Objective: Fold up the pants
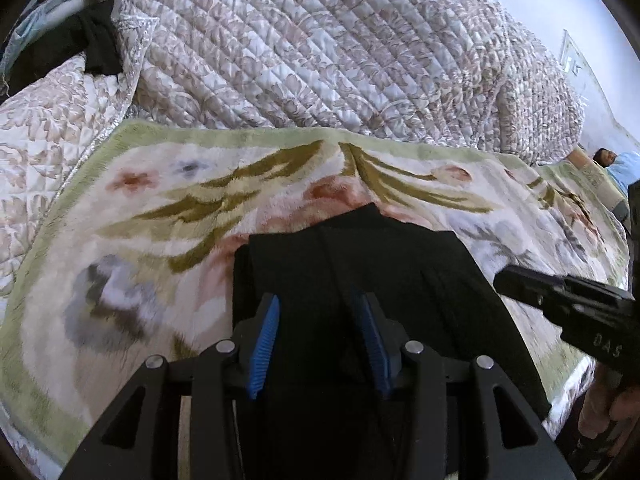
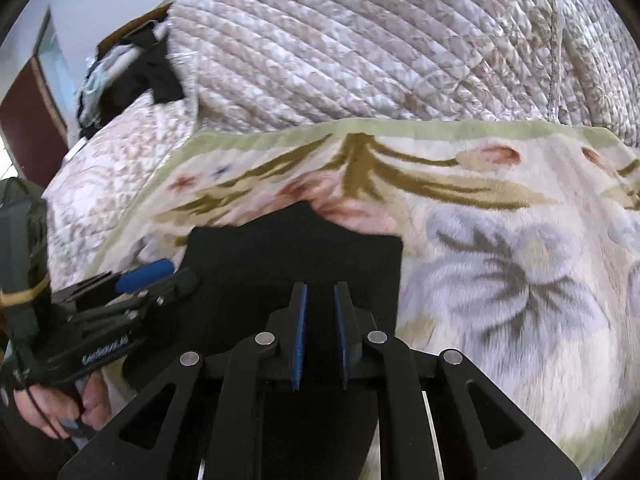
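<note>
Floral blanket (image 1: 132, 216) bears black pants (image 1: 360, 248); both hand-held grippers parted, empty; right one (image 1: 504, 280) reads "DAS".

The pants (image 1: 360, 280) in front of me are black and folded into a compact, roughly rectangular bundle, lying flat on the floral blanket (image 1: 132, 216). A small flap pokes out past the far edge of the fold. From my right-hand view the pants (image 2: 296, 256) show a straight far edge and a sharp right-hand corner
</note>
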`<state>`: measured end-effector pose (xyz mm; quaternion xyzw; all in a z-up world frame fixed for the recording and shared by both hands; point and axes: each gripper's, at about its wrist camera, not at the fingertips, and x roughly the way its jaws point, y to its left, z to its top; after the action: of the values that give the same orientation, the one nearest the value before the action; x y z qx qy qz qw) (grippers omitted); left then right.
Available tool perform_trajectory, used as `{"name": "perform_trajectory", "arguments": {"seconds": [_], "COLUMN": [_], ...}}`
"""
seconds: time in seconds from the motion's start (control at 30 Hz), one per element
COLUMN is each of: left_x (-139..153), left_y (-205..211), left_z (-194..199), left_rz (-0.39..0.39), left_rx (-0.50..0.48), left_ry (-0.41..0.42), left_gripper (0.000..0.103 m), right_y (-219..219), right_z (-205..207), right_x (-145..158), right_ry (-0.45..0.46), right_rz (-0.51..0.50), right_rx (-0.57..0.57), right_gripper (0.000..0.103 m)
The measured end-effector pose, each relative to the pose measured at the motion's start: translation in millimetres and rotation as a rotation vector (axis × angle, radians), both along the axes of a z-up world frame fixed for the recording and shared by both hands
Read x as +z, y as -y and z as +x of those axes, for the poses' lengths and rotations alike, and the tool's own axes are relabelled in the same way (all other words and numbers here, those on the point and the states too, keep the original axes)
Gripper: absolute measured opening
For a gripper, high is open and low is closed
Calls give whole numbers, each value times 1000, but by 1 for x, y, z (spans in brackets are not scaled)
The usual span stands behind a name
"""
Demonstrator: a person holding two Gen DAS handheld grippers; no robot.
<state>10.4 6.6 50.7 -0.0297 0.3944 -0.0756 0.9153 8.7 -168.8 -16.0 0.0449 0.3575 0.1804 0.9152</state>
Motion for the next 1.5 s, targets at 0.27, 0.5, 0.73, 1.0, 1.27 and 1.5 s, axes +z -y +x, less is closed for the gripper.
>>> {"name": "perform_trajectory", "arguments": {"seconds": [0.27, 0.5, 0.73, 1.0, 1.27, 1.5], "left_x": [-14, -21, -14, -27, -42, -43], "left_y": [-8, -21, -33, -54, -63, -62], "left_z": [-43, -63, -38, 7, 22, -4], "left_rz": [-11, -42, -73, -237, -353, -413], "left_rx": [1, 8, -1, 3, 13, -2], "left_ry": [-18, -15, -63, -133, -134, -152], "left_gripper": [40, 39, 40, 50, 59, 57], "right_y": [-6, -13, 21, 46, 52, 44], "right_z": [-39, -54, -25, 20, 34, 21], "right_x": [-27, -36, -18, -32, -48, -51], "right_ry": [-29, -1, -69, -211, -235, -258], "right_rz": [-46, -113, 24, 210, 348, 383], "right_rx": [45, 61, 7, 14, 24, 75], "right_gripper": [25, 26, 56, 56, 56, 51]}}
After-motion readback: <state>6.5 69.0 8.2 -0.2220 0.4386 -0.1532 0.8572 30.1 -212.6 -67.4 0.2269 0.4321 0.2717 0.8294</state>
